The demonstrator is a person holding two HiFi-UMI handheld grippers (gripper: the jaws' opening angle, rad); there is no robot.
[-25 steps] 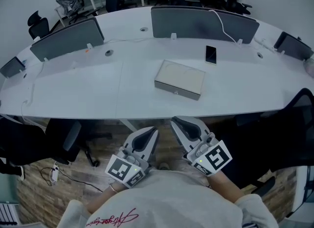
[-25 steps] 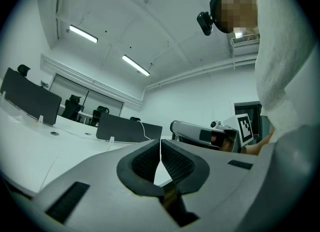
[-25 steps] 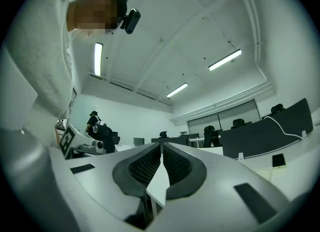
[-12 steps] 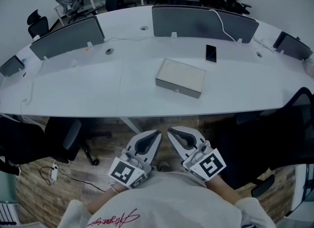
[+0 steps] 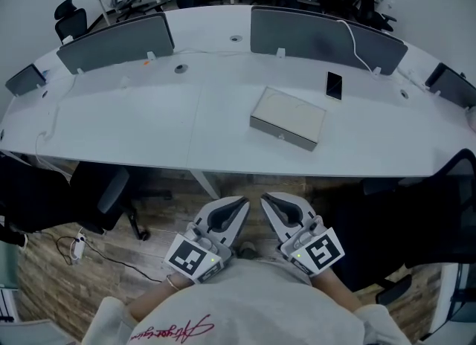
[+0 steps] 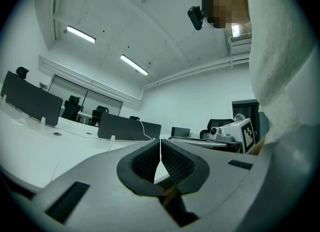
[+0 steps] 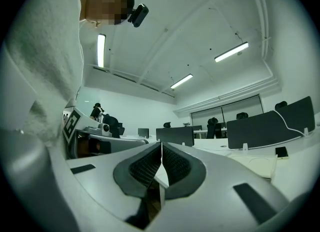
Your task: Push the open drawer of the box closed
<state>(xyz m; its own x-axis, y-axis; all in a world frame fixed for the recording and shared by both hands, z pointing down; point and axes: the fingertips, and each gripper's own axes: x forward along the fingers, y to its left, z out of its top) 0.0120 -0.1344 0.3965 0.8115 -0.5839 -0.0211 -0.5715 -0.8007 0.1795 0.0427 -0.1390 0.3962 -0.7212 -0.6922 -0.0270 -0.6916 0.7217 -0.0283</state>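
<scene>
A flat grey box point(image 5: 288, 118) lies on the long white table point(image 5: 149, 128), right of the middle. Its drawer front with a small knob point(image 5: 281, 137) faces me and looks flush with the box. Both grippers hang low in front of my chest, short of the table's near edge and well apart from the box. My left gripper point(image 5: 242, 202) is shut with nothing between its pads point(image 6: 150, 162). Beside it, my right gripper point(image 5: 265, 201) is also shut and empty, its pads point(image 7: 172, 163) meeting. In the right gripper view the box point(image 7: 256, 165) shows pale at the right.
A black phone point(image 5: 334, 85) lies behind the box. Grey desk dividers point(image 5: 327, 39) stand along the far side, with a white cable over one. Black chairs sit under the table at left point(image 5: 100, 191) and right point(image 5: 439, 210). A cable lies on the wooden floor point(image 5: 78, 247).
Both grippers drew back a little toward my body and their tips came closer together. The head view shifted, so the table and box now sit lower and further right in it.
</scene>
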